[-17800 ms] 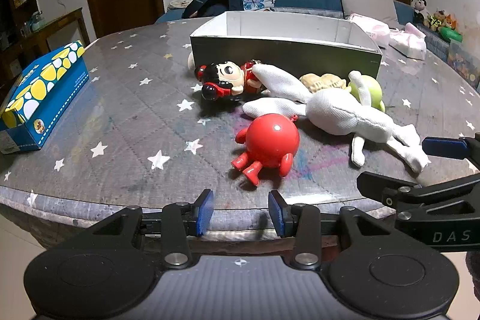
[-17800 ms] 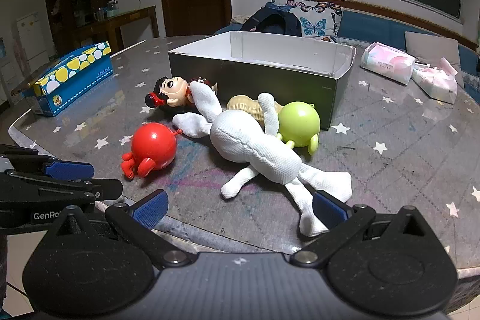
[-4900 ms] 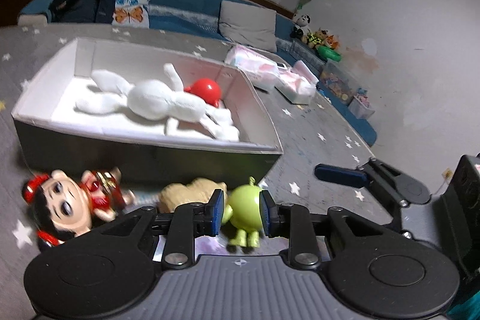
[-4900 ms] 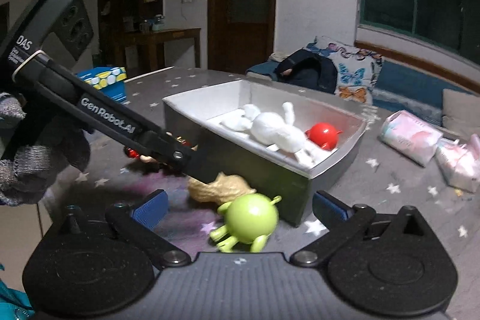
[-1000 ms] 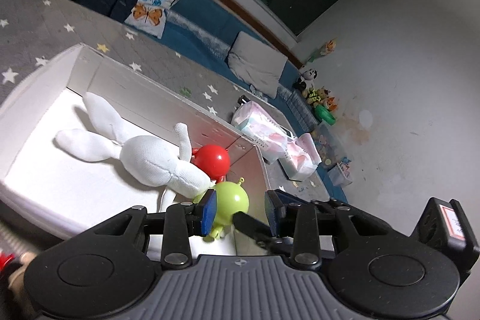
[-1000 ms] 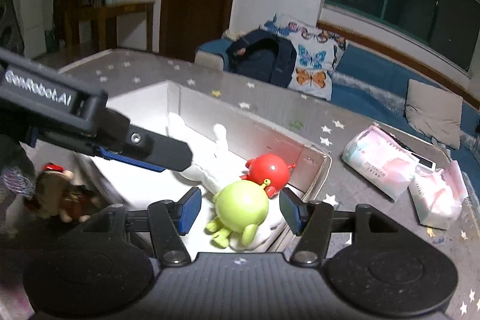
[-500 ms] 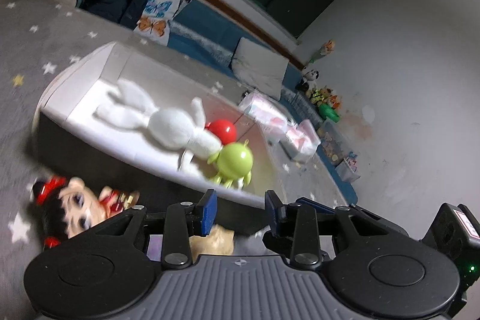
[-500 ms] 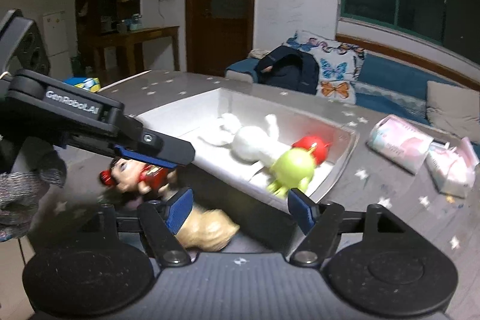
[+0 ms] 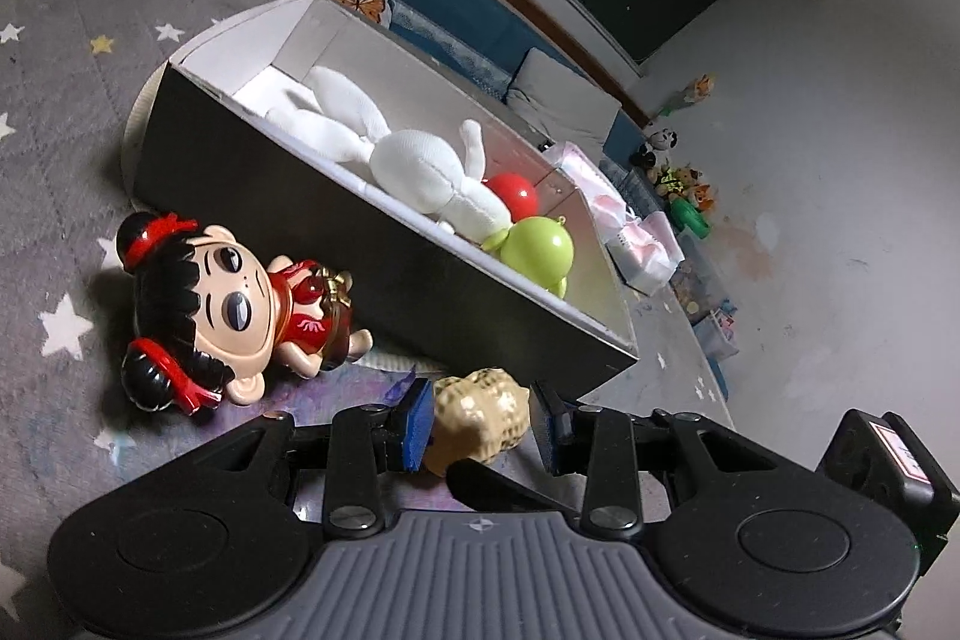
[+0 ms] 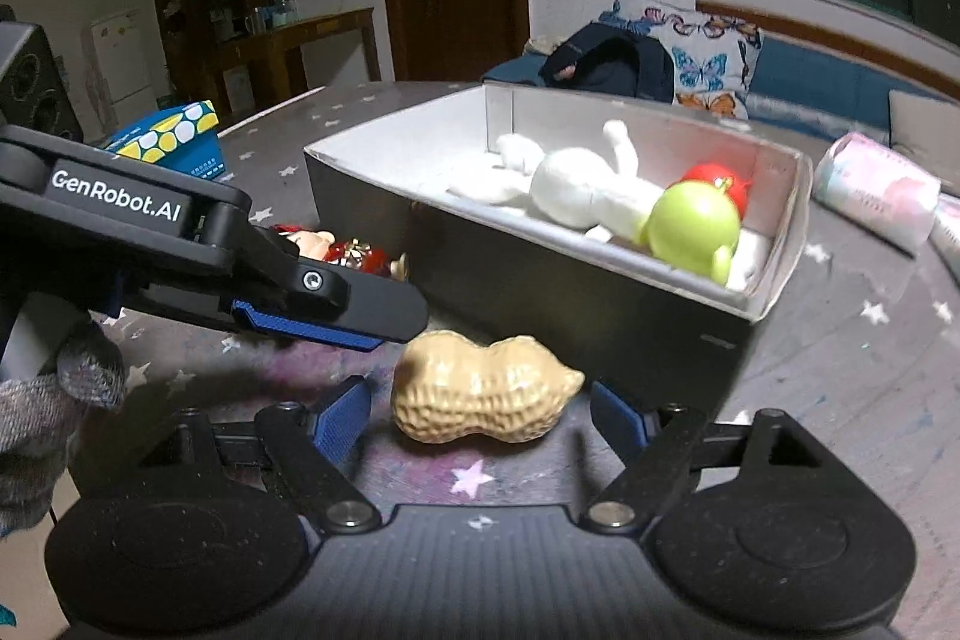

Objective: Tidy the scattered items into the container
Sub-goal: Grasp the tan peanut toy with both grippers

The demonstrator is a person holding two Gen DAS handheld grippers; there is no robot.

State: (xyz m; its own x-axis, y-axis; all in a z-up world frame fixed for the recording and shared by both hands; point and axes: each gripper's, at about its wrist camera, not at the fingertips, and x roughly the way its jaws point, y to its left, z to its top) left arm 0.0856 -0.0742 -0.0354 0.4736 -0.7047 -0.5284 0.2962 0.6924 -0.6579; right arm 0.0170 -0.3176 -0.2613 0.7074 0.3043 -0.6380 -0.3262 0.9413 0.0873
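The open grey box (image 9: 384, 274) (image 10: 540, 280) holds a white plush (image 9: 420, 166) (image 10: 588, 190), a red round toy (image 9: 513, 193) and a green round toy (image 9: 537, 247) (image 10: 693, 223). In front of it on the table lie a tan peanut toy (image 10: 480, 400) (image 9: 480, 415) and a doll (image 9: 222, 304) in a red dress. My right gripper (image 10: 480, 418) straddles the peanut, jaws opening, pads clear of it. My left gripper (image 9: 483, 424) is open; in the right wrist view it hovers just above the peanut's left end.
A blue tissue box (image 10: 174, 136) stands at the table's far left. Pink tissue packs (image 10: 876, 187) (image 9: 636, 244) lie beyond the box's right end. A gloved hand (image 10: 54, 400) holds the left gripper. Behind the table is a sofa with a dark backpack (image 10: 606, 64).
The green toy, between the right jaws a second ago, now lies in the box. Both grippers drew back and sank to the peanut. The right jaws spread wider.
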